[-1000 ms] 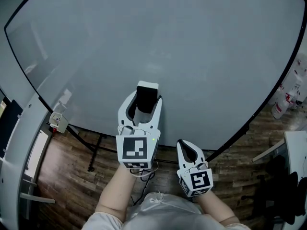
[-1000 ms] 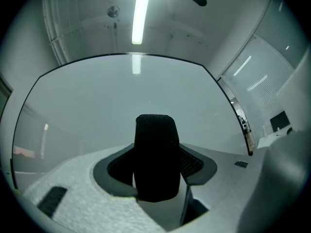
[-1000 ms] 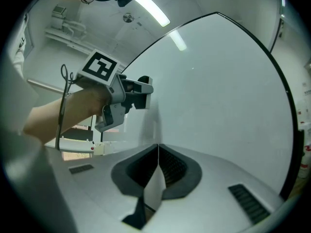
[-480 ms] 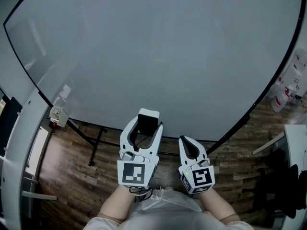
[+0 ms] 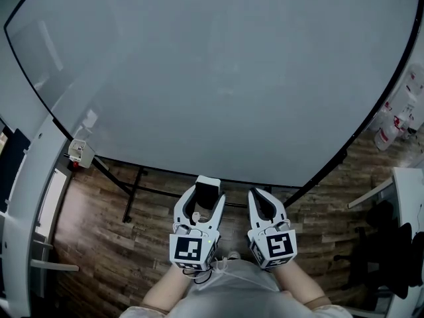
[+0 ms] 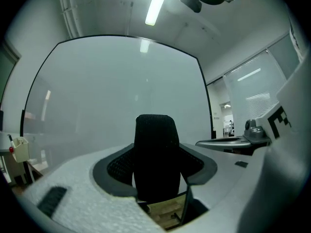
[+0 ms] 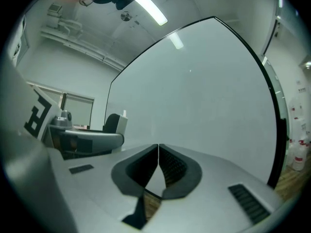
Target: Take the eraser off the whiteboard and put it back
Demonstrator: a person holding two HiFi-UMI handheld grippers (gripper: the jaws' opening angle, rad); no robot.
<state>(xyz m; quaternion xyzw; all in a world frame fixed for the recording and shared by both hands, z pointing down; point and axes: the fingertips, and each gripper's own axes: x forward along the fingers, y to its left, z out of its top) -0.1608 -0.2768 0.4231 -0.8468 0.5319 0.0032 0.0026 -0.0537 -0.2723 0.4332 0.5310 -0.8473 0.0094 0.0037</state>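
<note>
While the broad whiteboard (image 5: 218, 78) fills the view ahead above a wood floor (image 5: 99, 244), my left gripper (image 5: 206, 201) sits low near my body, clamped on the black eraser (image 5: 208, 183), off the board. My right gripper (image 5: 263, 194), just beside it, is pressed closed and empty.

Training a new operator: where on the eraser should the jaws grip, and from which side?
Clamp the eraser on its two long sides, coming in from its near end, as the left gripper does now; the narrow block fits between the jaws.
</note>
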